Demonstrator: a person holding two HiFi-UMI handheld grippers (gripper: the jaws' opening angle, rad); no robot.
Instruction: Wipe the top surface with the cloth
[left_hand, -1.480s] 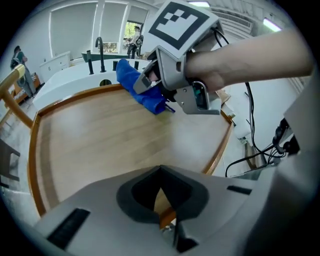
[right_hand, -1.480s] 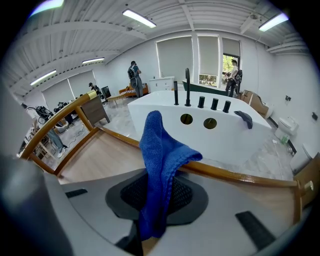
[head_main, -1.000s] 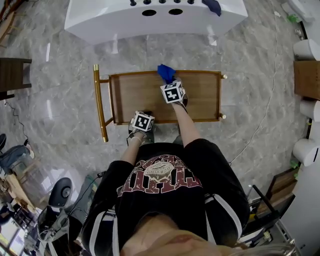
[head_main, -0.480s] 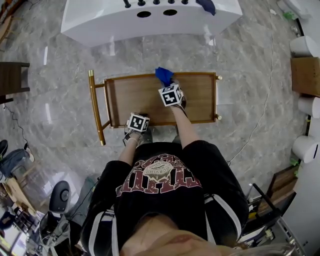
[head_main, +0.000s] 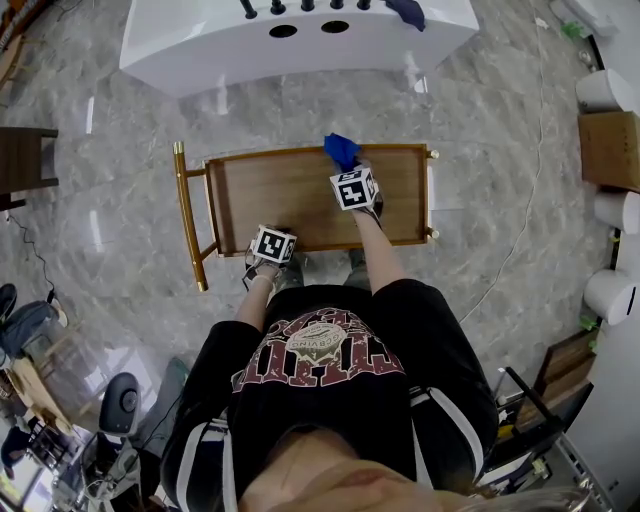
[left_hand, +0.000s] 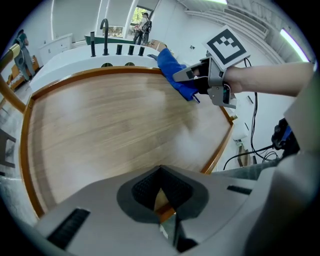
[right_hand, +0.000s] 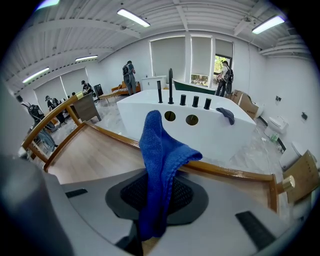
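Trolley with wooden worktop seen from above, centre of frame. Blue cloth at upper middle, by the far rim, pinched in right gripper; bunched and standing up rather than lying flat. Left gripper at lower left, jaws nipped onto near rim, probably to steady the trolley. To wipe well: lower cloth flat onto the wood, press lightly, sweep in overlapping passes from rim to rim, hold trolley steady with the left.

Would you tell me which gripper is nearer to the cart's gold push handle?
Left. The left gripper is shut on the near rim toward the gold handle; the right gripper, holding the blue cloth, is by the far rim, farther away.
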